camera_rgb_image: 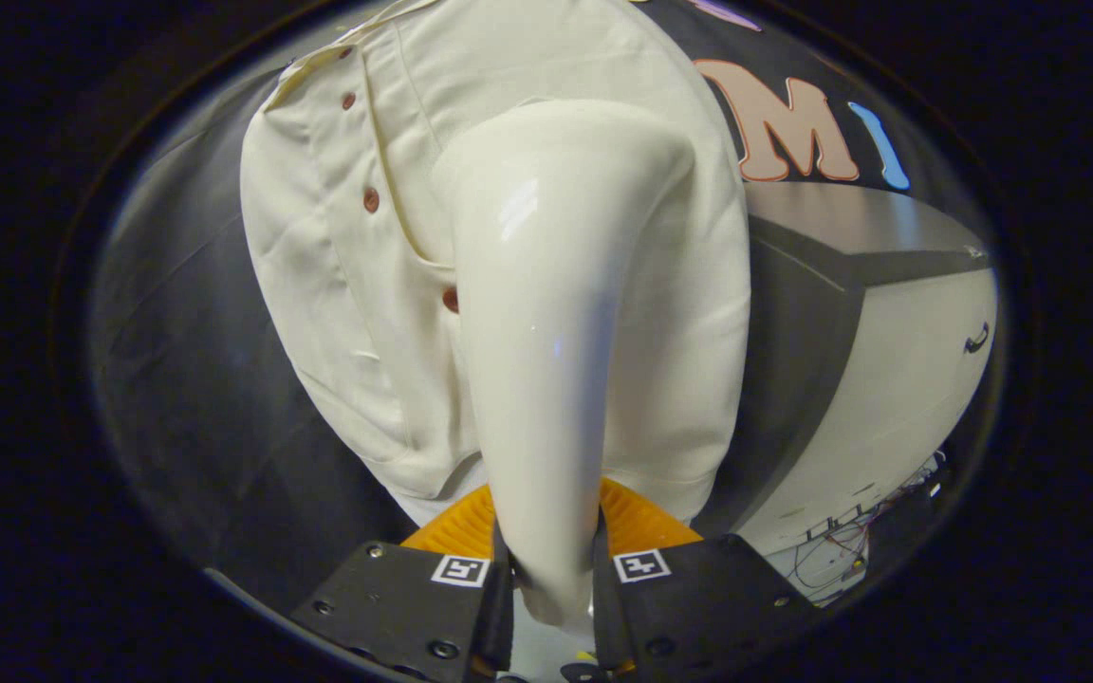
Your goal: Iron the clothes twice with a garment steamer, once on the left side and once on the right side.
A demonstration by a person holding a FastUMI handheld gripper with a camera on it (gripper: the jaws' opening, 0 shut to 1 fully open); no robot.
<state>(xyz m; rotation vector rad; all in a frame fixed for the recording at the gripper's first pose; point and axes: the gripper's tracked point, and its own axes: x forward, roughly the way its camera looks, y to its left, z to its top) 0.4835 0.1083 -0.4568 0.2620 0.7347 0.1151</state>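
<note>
Glossy cream plastic, the garment steamer [556, 313] is standing clamped by its narrow handle between the fingers of the gripper [552, 579], both pressing on it. Its long axis is running straight ahead from the fingers, the broad head pointing at the cream buttoned shirt [357, 285] hanging just beyond, seemingly at or near the cloth right of the button placket. To iron well, I would be keeping the head flat to the fabric and sliding slowly along one side. A white cabinet [898, 379] is standing off to the right.
</note>
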